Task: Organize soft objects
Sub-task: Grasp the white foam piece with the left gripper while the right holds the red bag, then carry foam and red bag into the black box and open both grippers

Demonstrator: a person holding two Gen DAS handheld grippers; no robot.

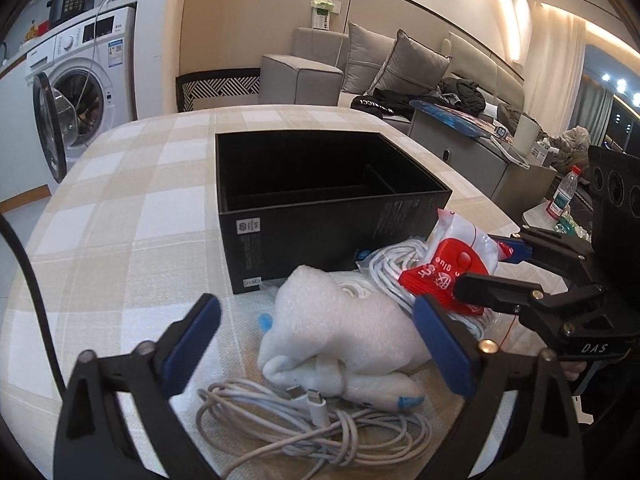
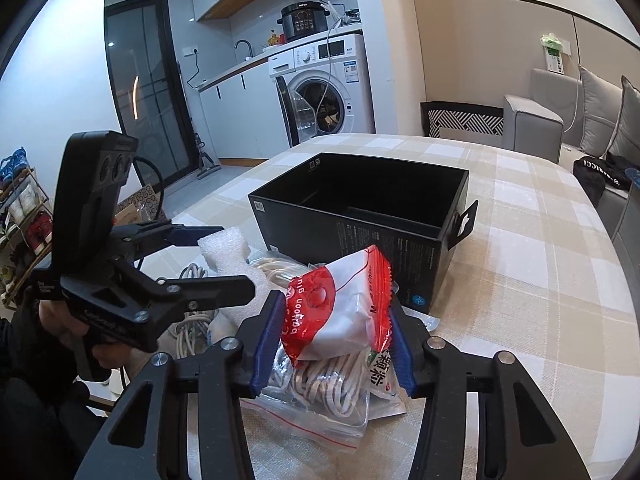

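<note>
Right wrist view: the right gripper (image 2: 334, 340) is pinching a red-and-white balloon-glue packet (image 2: 340, 304), its blue pads pressed on the packet's two sides, with the packet raised a little above a clear zip bag of white cable (image 2: 320, 396) lying on the checked tabletop (image 2: 540, 280). At 12 o'clock from the packet stands an open black box (image 2: 360, 208), its inside dark and divided by a low partition. At 9 o'clock the left gripper (image 2: 224, 258) reaches in, held by a hand (image 2: 60, 328), and its jaws are spread with nothing clamped between them. A white foam sheet (image 2: 228, 248) lies between those fingers. In the left wrist view, the foam sheet (image 1: 340, 320) sits crumpled between the left gripper's (image 1: 320, 340) spread blue pads without either pad pressing on it, and a loose coil of white charging cable (image 1: 300, 428) lies at 6 o'clock from it, touching its near edge. The packet (image 1: 452, 264) appears at 2 o'clock, clamped in the right gripper (image 1: 480, 268), just beside the box's (image 1: 320, 200) front right corner.
</note>
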